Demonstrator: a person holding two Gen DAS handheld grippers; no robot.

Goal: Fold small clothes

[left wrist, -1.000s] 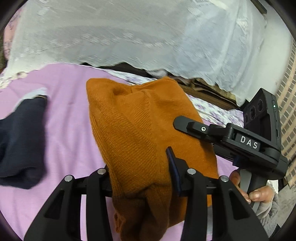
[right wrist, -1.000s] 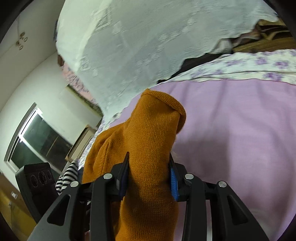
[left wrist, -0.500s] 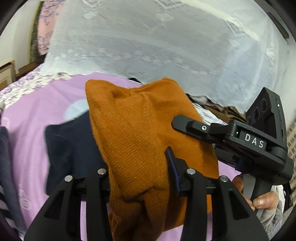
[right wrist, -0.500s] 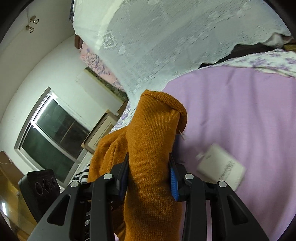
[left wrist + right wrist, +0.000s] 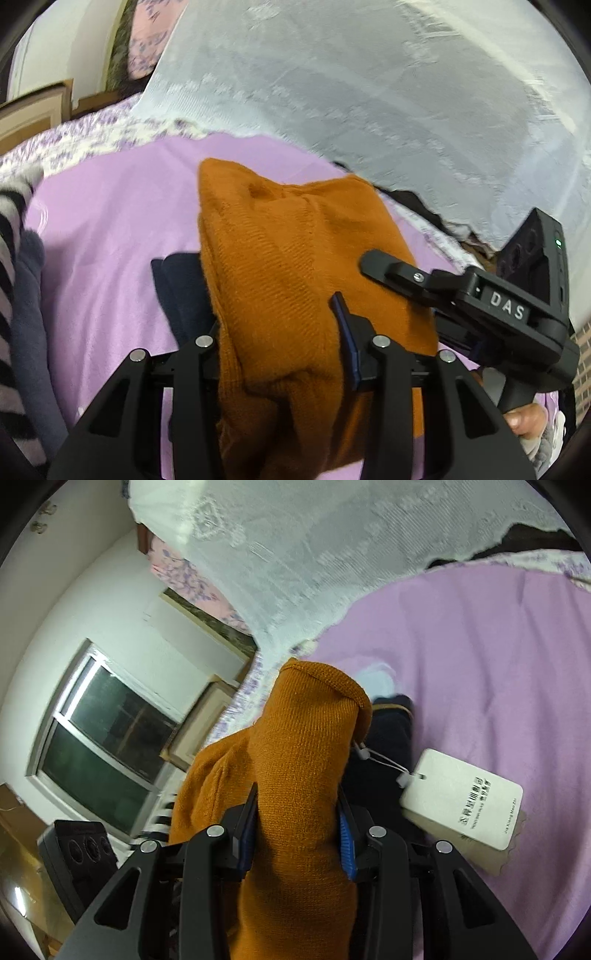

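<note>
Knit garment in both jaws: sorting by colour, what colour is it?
Burnt orange knit garment, clearest in the right wrist view.

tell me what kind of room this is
Most likely a bedroom. The orange knit garment is held over a wide lilac bedsheet, with a floral quilt edge beyond it, a white lace drape hanging above, and a window in the white wall.
</note>
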